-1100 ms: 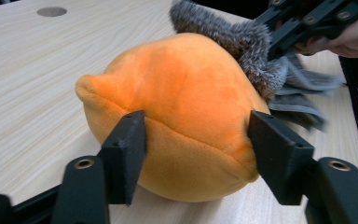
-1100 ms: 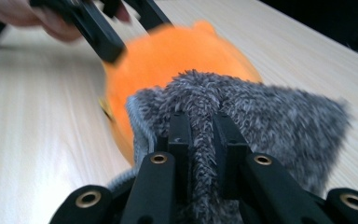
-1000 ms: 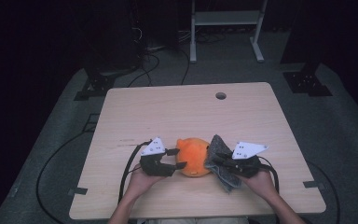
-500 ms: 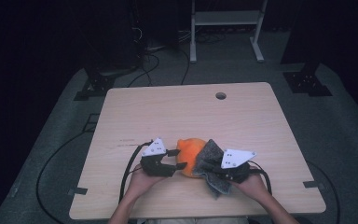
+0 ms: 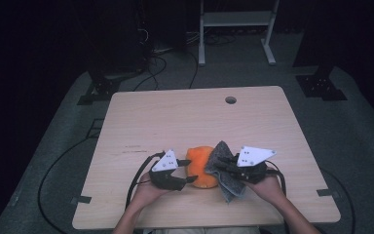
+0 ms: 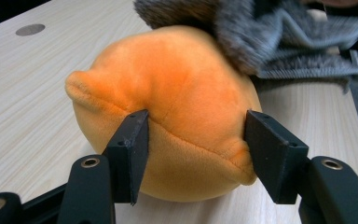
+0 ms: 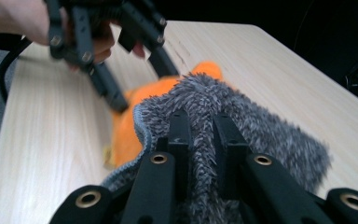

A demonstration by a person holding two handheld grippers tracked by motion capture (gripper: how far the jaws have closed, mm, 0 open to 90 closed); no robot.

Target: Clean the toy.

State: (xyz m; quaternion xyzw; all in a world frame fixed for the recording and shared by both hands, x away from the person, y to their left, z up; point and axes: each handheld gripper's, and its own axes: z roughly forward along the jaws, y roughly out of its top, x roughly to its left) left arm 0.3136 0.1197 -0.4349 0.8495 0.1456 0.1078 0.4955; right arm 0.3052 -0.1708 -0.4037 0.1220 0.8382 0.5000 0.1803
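Left gripper (image 6: 193, 154) pinching the rounded, soft orange plush toy (image 6: 168, 107) sitting near the front of the pale wood-grain table (image 5: 175, 117), right gripper (image 7: 200, 135) clamping a shaggy grey cloth (image 7: 261, 130), cloth draping against the plush.

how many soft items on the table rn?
2. An orange plush toy sits near the front edge, clamped by the left tool. A grey fuzzy cloth lies against its right side, pinched in the right tool. Anything under the cloth stays hidden.
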